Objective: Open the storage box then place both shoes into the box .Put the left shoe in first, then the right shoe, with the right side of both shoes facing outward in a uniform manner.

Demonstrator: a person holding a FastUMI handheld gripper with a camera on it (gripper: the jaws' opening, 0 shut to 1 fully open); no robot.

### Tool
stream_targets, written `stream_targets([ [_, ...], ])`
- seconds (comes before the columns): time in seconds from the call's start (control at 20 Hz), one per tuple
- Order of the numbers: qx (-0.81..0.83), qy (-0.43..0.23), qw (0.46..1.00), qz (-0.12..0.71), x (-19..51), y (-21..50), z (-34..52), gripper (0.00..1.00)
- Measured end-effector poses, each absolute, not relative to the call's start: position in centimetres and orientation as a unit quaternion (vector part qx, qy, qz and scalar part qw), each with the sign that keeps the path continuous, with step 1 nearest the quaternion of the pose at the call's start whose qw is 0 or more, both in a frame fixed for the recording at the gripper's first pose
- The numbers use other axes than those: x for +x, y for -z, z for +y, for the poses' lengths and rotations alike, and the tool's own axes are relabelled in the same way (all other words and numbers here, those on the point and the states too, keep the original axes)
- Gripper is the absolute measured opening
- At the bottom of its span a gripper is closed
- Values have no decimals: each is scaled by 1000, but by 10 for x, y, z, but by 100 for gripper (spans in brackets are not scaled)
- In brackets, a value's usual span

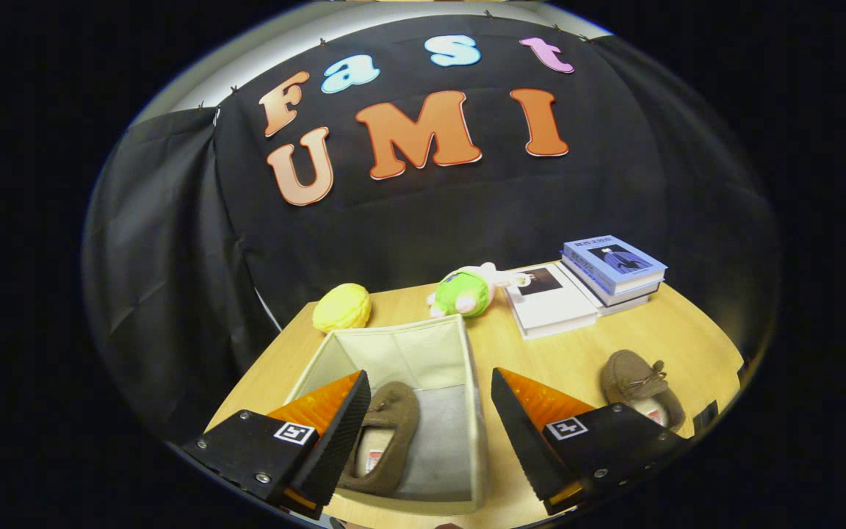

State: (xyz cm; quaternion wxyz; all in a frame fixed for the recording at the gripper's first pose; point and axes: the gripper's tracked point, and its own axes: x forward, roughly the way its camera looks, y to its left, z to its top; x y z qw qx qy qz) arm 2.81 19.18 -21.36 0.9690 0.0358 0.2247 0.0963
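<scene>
Inspector: Fingers of the gripper stand spread wide apart, released, nothing between them; they hang above the open beige fabric storage box.

Clerk: Contents of the box?

Inspector: One brown suede slipper with pale lining lies on the grey floor of the box, against its left wall, toe pointing away from the fingers. The remainder of the floor is bare.

Clerk: And the second shoe?

Inspector: A matching brown slipper sits on the light wooden table, outside the box, to its right, partly behind the right finger.

Clerk: Other items?

Inspector: Beyond the box, a yellow round plush, a green and pink plush toy, and a stack of white and blue books, the blue ones on top at the right
</scene>
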Motion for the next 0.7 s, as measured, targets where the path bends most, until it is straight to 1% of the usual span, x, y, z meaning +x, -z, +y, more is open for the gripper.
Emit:
stream_targets([
  [0.3, 47, -44, 972, 226, 34, 219, 109, 98],
  [0.7, 60, 19, 969, 241, 30, 249, 9, 98],
])
